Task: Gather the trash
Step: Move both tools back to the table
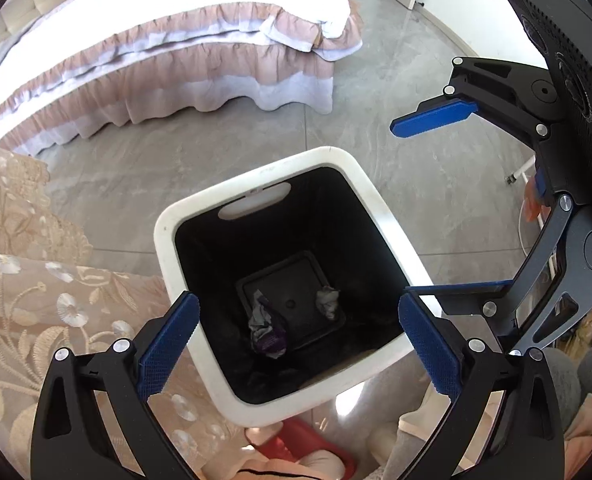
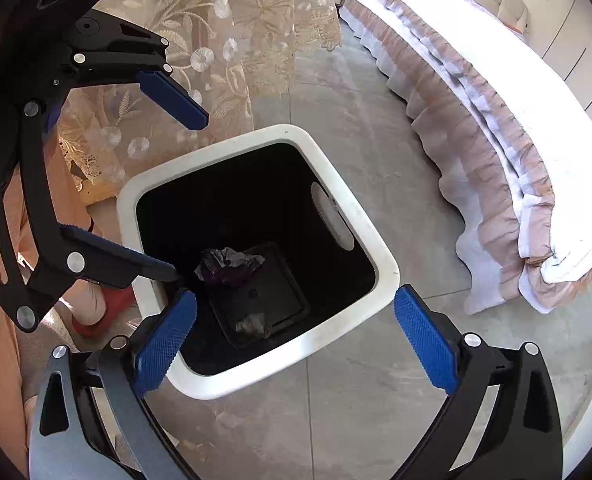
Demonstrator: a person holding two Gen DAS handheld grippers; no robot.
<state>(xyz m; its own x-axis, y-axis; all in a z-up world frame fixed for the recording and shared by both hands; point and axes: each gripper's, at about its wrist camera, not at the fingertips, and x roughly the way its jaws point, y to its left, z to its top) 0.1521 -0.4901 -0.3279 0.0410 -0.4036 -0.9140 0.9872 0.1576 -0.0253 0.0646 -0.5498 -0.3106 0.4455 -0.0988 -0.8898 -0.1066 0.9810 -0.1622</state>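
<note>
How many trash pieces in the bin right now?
2. A purple-and-grey crumpled wrapper on the bin floor, and a smaller grey paper wad lying apart from it. The dark corners could hide more.

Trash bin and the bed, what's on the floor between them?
Nothing: bare grey floor separates the bin from the bed, in both wrist views.

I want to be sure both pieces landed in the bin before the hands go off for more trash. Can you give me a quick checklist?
1. Left gripper open, nothing held: ok.
2. Right gripper open, nothing held: ok.
3. Purple-grey wad lying on the bin floor: ok.
4. Small grey wad lying on the bin floor, apart from the first: ok.
5. White bin upright, mouth unobstructed: ok.
6. More trash left on the grey floor: cannot tell, only part is in view.
</note>
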